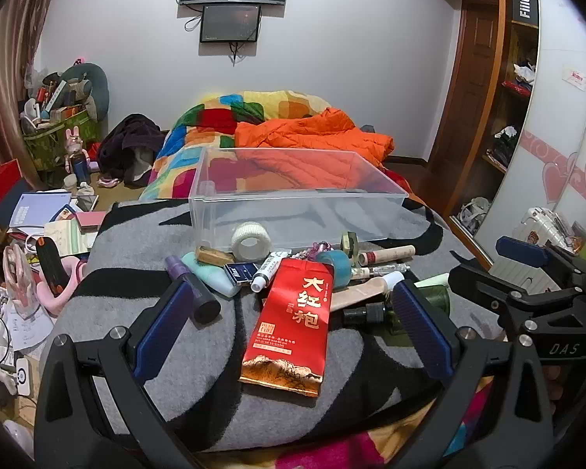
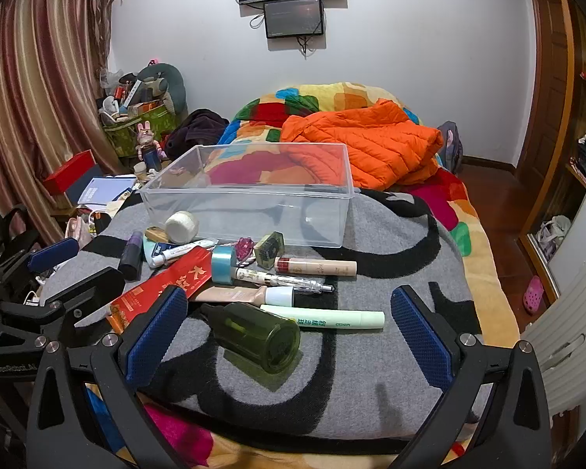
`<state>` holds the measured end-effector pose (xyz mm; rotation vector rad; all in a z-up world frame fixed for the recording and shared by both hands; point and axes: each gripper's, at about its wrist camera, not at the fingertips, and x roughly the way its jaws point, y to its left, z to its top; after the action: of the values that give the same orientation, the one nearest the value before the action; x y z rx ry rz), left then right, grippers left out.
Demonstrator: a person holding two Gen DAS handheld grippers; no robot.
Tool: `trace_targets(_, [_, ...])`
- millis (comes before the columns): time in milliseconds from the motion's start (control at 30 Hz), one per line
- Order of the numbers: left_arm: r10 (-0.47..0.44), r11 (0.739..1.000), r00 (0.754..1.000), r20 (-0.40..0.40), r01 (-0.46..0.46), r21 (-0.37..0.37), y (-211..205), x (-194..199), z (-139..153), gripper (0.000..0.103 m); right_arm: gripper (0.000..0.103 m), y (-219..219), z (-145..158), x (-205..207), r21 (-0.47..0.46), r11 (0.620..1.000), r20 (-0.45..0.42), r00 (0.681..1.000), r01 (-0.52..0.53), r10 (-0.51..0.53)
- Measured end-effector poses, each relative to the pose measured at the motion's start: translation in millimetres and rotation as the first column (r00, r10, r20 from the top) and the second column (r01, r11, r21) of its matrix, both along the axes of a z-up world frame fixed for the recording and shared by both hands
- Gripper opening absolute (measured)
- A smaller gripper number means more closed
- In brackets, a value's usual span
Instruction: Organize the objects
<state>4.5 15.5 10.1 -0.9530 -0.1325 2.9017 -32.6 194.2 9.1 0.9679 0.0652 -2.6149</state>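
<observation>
A clear plastic bin (image 1: 293, 195) (image 2: 250, 199) stands empty on the grey and black blanket. In front of it lies a heap of small items: a red tea packet (image 1: 293, 324) (image 2: 164, 287), a white tape roll (image 1: 250, 239) (image 2: 181, 226), a blue tape roll (image 1: 338, 265) (image 2: 223, 265), a dark green bottle (image 2: 259, 336), a pale green tube (image 2: 332, 318), a purple bottle (image 1: 193, 289) and pens. My left gripper (image 1: 293, 336) is open, its fingers either side of the red packet. My right gripper (image 2: 289, 336) is open around the green bottle.
The blanket (image 2: 371, 371) lies on a bed with a colourful quilt and an orange jacket (image 2: 371, 144) behind the bin. Books and clutter (image 1: 50, 215) fill the floor at the left. A wardrobe (image 1: 519, 78) stands at the right.
</observation>
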Motion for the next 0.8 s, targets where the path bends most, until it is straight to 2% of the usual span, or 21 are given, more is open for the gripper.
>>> trace_targets(600, [-0.007,1.000,1.000,0.003,0.007,0.024,-1.6,1.9,-1.6,0.103,0.103,-1.4,-2.4,1.8,0.009,1.000,-0.001,1.000,-0.007,0.007])
trace_targets(800, [0.002,1.000,1.000,-0.002,-0.002,0.007,-0.7,3.1,0.3,0.103,0.103,-1.0,-3.0,2.4,0.005,1.000,0.002,1.000,-0.010,0.010])
